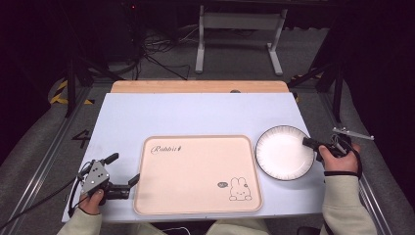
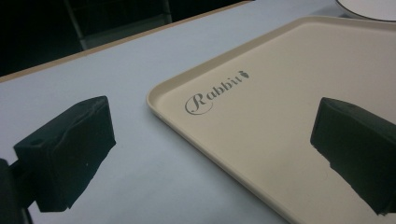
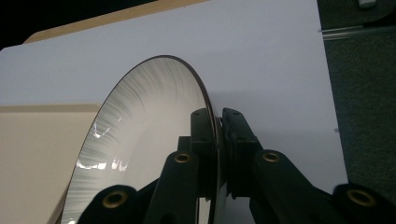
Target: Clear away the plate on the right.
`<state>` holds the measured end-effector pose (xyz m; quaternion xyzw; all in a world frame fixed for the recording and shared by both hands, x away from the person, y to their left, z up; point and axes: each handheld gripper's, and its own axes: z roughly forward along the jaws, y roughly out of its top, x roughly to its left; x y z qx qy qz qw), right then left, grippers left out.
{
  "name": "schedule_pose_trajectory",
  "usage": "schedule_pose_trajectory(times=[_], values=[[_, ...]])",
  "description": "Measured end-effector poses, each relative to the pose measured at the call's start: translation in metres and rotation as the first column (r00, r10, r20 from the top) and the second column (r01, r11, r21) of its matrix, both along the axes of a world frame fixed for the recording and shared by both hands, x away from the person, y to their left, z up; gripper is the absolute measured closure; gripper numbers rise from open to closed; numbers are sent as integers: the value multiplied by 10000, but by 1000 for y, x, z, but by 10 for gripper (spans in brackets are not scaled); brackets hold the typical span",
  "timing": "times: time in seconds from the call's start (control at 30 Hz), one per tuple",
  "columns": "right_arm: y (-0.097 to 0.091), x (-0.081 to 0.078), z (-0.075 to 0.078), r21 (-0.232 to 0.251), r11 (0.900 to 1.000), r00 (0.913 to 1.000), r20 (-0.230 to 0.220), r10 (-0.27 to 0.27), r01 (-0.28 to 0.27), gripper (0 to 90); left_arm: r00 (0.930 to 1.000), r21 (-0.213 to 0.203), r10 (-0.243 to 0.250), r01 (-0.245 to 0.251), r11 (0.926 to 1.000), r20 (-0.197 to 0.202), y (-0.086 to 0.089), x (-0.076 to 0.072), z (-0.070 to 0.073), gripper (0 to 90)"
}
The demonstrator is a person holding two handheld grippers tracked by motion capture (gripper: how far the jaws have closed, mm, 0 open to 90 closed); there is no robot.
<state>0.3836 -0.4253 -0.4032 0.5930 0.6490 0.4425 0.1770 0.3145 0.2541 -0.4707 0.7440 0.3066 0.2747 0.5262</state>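
Right hand-held gripper (image 1: 309,143) level, clamped on plate (image 1: 284,152) rim

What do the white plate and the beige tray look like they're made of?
The plate looks like glazed ceramic: glossy highlights, thin dark rim, faint brushed streaks. The tray looks like matte plastic, possibly melamine: even beige surface, rounded raised lip, printed rabbit and lettering. Neither is certain from looks alone.

A round white plate (image 1: 285,152) with a thin dark rim sits at the right of the frame, just beside the beige tray's (image 1: 195,208) right edge.
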Motion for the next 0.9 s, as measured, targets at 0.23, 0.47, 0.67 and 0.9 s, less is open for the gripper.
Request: schedule_pose_trajectory(times=[0.23, 0.47, 0.67, 0.9], values=[[10, -6, 15, -680, 9977, 9989, 464, 46, -14, 840, 10000, -4, 4, -4, 10000, -2, 0, 0, 0, 3], [15, -12, 26, -977, 9952, 9968, 800, 83, -4, 839, 10000, 3, 20, -20, 10000, -20, 0, 0, 0, 3], [17, -16, 33, -970, 9953, 9941, 1082, 94, 12, 838, 10000, -4, 31, -31, 10000, -21, 0, 0, 0, 3], [29, -21, 46, -1265, 9920, 9904, 1377, 122, 54, 838, 10000, -5, 36, -36, 10000, -38, 0, 0, 0, 3]])
